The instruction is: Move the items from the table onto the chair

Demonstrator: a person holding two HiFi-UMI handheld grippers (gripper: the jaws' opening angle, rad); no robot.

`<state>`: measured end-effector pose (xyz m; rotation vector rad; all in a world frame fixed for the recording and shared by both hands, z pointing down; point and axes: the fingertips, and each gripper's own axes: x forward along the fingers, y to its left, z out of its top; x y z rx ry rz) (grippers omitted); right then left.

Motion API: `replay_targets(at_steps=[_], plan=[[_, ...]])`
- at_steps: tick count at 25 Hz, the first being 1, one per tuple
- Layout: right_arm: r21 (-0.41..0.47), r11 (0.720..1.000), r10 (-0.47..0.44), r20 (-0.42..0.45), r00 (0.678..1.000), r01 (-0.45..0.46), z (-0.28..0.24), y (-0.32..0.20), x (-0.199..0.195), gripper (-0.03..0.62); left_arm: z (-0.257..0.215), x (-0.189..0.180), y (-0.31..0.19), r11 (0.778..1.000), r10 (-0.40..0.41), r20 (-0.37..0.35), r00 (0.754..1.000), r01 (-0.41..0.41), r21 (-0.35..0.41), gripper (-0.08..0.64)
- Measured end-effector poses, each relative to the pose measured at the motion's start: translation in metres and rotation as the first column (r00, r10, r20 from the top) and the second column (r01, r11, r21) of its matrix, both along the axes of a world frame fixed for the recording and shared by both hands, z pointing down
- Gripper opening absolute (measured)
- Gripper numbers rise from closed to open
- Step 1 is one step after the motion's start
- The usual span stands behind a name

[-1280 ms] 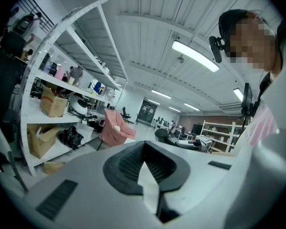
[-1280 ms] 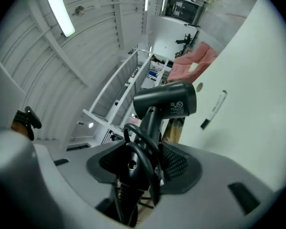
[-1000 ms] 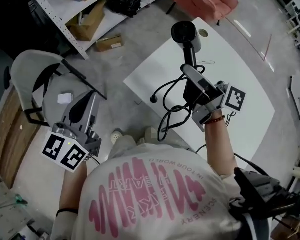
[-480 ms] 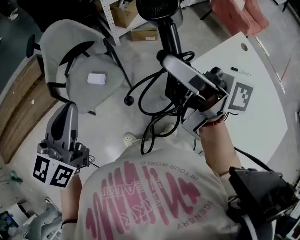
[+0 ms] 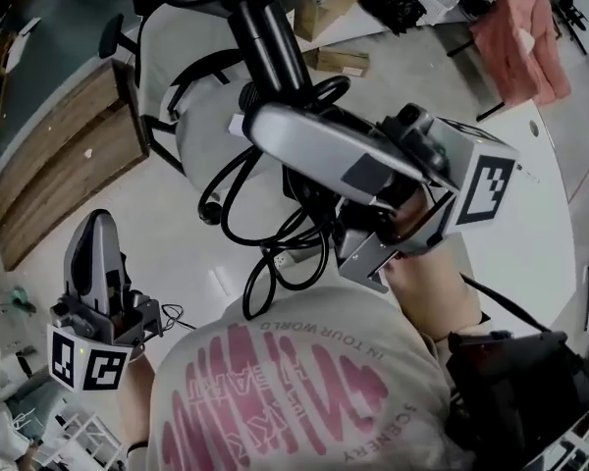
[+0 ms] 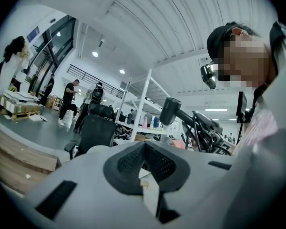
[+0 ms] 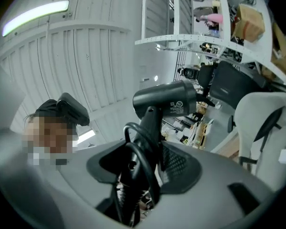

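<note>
Right gripper view, unlike head view, shows jaws clamping the hair dryer (image 7: 168, 100).

Head view dim and flat, colours washed out, shadows on the floor (image 5: 172, 214) soft. Heavy fisheye bending seen at all edges; black vignette ring round both gripper views. Glare thrown by ceiling light strip (image 7: 35, 12) in right gripper view. There the hair dryer (image 7: 167, 99) is rendered sharp, its cable (image 7: 140, 161) near the lens soft.
</note>
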<state>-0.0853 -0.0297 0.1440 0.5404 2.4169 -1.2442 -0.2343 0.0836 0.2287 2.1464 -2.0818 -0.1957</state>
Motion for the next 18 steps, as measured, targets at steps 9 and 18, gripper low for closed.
replay_targets(at_steps=[9,18], plan=[[0.003,0.984,-0.176,-0.022,0.984,0.176,0.004,0.029,-0.072,0.213,0.009,-0.049,0.053,0.983,-0.183,-0.021,0.983,0.183,0.005,0.010],[-0.046,0.963,-0.268,-0.067,0.961,0.266,0.024,0.006,-0.124,0.215,0.006,-0.077,0.057,0.953,-0.303,-0.047,0.952,0.303,0.000,0.009]])
